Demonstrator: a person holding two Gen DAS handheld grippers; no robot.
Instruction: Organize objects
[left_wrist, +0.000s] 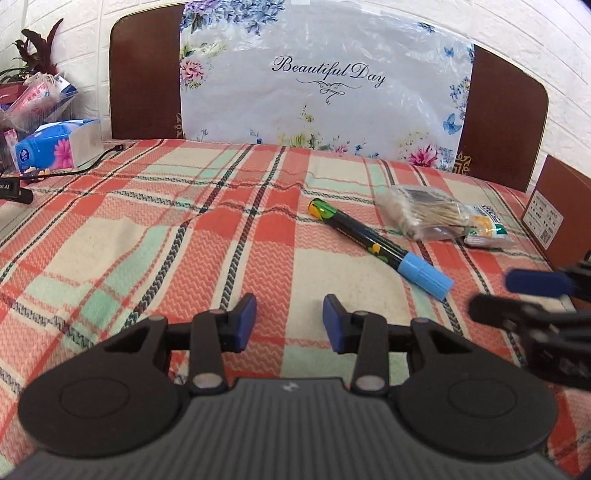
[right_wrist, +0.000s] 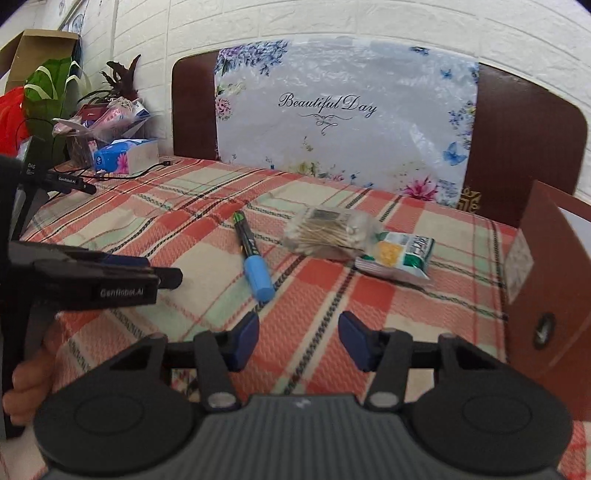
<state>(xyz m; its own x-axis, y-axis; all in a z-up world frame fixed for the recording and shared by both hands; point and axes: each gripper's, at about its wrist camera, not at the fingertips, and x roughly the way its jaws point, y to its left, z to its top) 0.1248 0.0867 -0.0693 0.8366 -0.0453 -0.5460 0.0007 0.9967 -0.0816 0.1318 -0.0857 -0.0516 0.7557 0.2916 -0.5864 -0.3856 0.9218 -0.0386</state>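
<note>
Bright even light, soft shadows, fisheye-warped edges, slight motion blur.

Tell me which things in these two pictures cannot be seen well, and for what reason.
- Brown box: cut off by the right edge in both views; its inside is hidden.
- Box label: print too small to read in the left wrist view.
- Right gripper in the left wrist view: blurred and cut by the edge.
- Snack packet: blurred print; partly under the cotton swab bag.

Marker on the cloth, swab bag just right, snack packet touching beyond.
</note>
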